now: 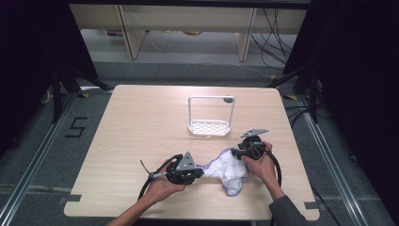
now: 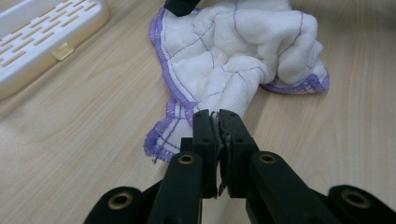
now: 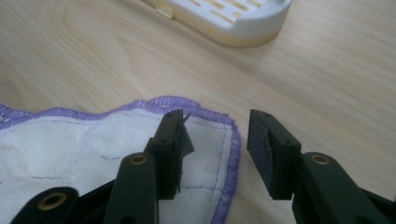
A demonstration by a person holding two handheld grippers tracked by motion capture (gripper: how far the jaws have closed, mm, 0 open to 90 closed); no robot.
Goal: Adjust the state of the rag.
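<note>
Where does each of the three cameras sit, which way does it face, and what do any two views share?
High view: above the person's side, looking forward and down on the table; both forearms enter below.
Left gripper view: rides the left gripper, shut on the cloth.
Right gripper view: rides the right gripper, open over the cloth's purple hem.
Shared: both gripper views show the cloth and white rack.

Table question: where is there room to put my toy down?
The table's whole left side, beside the rack, is bare, and so is the far strip behind the rack. The near middle is crowded: the cloth lies there between the left gripper and right gripper.
</note>
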